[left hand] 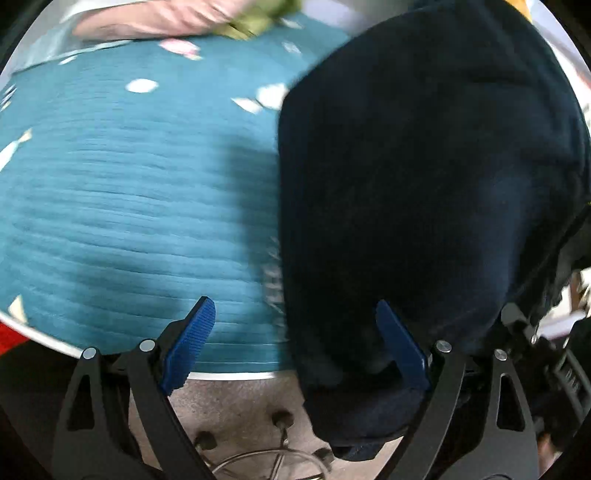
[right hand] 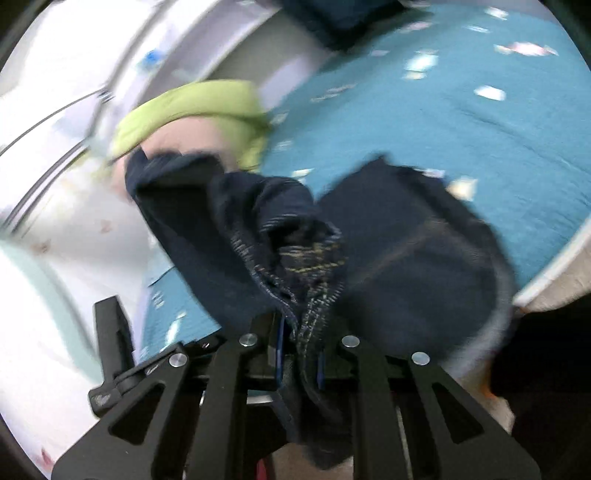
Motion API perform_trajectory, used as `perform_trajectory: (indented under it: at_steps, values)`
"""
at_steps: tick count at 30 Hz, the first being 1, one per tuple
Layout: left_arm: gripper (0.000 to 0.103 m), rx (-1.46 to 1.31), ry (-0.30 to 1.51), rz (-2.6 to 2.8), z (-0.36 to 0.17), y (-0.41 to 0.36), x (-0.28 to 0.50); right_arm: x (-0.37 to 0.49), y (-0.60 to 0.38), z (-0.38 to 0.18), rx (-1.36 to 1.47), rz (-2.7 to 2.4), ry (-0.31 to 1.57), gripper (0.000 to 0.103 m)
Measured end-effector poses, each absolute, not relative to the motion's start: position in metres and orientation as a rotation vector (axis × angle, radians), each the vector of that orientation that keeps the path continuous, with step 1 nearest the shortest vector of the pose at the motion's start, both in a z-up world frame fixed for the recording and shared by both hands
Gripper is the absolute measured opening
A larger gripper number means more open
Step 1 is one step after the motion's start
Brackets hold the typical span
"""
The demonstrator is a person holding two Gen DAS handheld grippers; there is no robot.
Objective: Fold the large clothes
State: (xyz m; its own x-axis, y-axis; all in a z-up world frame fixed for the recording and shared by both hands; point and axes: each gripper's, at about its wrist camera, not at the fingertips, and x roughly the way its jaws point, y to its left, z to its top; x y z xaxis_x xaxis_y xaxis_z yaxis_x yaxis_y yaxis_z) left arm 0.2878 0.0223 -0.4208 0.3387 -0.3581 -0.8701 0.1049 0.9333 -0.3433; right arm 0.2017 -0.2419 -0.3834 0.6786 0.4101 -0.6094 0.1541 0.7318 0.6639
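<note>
A large dark navy garment (left hand: 424,177) hangs over the near edge of a teal patterned bedspread (left hand: 129,206). My left gripper (left hand: 295,325) is open, its blue pads (left hand: 188,343) wide apart; the right pad lies against the garment's hanging edge, nothing is clamped. In the right wrist view my right gripper (right hand: 300,354) is shut on a bunched, ribbed edge of the navy garment (right hand: 295,236), which drapes away over the bedspread (right hand: 443,122). The view is blurred.
A pink cloth (left hand: 159,20) and a green cloth (left hand: 255,22) lie at the bed's far side. A green garment (right hand: 192,107) lies near the bed edge. A chair base on beige floor (left hand: 258,450) shows below the bed edge. White furniture (right hand: 55,110) stands left.
</note>
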Motion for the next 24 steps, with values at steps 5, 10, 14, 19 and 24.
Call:
perform_trajectory:
  at_steps: [5, 10, 14, 19, 24]
  values:
    - [0.089, -0.186, 1.264, -0.324, -0.453, -0.016, 0.294, 0.202, -0.278, -0.434, 0.789, -0.019, 0.995, 0.029]
    - [0.089, -0.168, 1.283, -0.31, -0.462, -0.022, 0.299, 0.191, -0.303, -0.425, 0.762, -0.115, 0.992, 0.053]
    - [0.089, -0.151, 1.294, -0.317, -0.463, -0.036, 0.306, 0.184, -0.324, -0.384, 0.664, -0.151, 0.866, 0.057]
    - [0.089, -0.098, 1.304, -0.313, -0.463, -0.058, 0.305, 0.22, -0.321, -0.39, 0.586, -0.056, 0.943, 0.076]
    - [0.089, -0.034, 1.315, -0.321, -0.464, -0.076, 0.306, 0.249, -0.336, -0.434, 0.689, -0.038, 1.11, 0.078]
